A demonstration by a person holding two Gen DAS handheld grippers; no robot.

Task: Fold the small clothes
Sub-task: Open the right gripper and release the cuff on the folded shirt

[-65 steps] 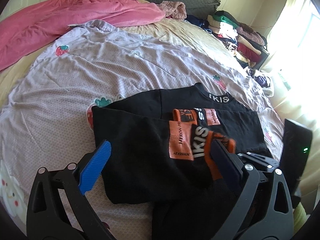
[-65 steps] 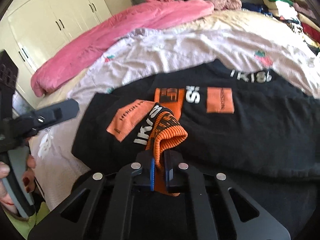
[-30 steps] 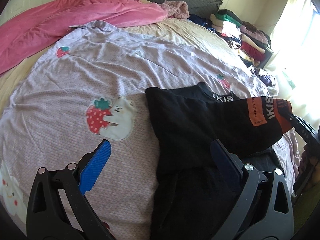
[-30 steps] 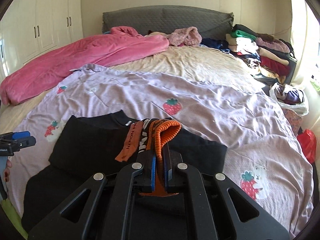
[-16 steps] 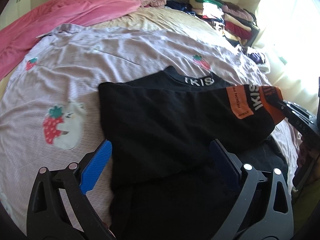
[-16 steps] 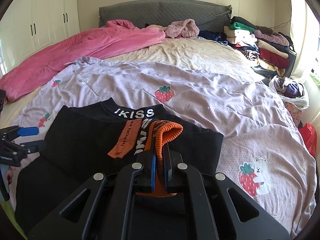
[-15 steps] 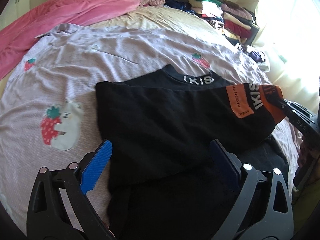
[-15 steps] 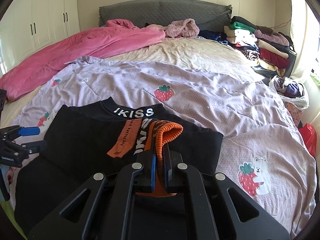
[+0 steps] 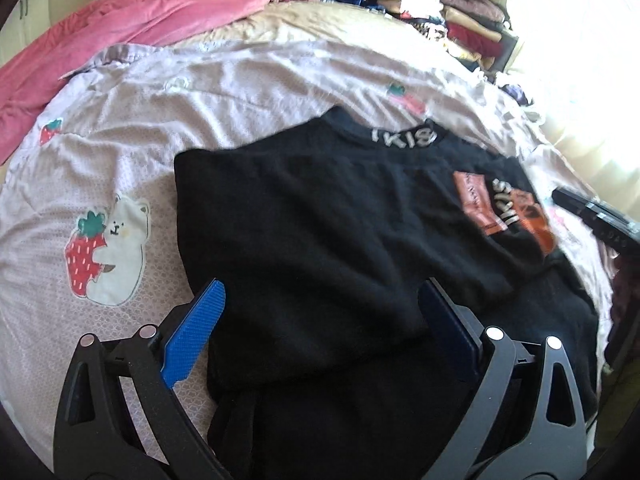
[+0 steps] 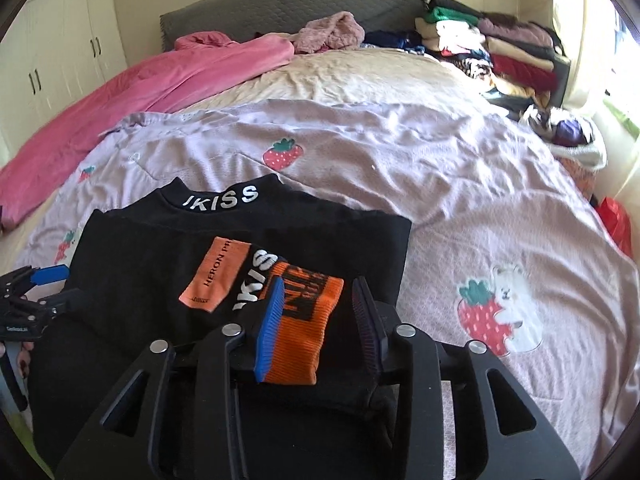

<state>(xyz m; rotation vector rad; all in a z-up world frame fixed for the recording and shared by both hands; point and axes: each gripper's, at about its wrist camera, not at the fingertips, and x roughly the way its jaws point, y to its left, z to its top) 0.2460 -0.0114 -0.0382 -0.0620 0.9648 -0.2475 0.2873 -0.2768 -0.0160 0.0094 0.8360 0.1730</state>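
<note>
My right gripper [image 10: 316, 316] is open, with the orange cuff [image 10: 306, 332] lying loose between its blue pads, so it holds nothing. My left gripper [image 9: 320, 332] is wide open too and holds nothing, low in its frame over the near edge of the black top [image 9: 320, 216]. The top lies flat on the purple sheet [image 10: 460, 184] on the bed, in the lower left of the right view, with its sleeve [image 10: 224, 276] laid across the body. I think the sleeve fold is set, so I should lift my right gripper straight up and not drag the cuff. Next I should take the bottom edge with both grippers, one near each side, and bring it up evenly toward the neck [image 10: 220, 200].
</note>
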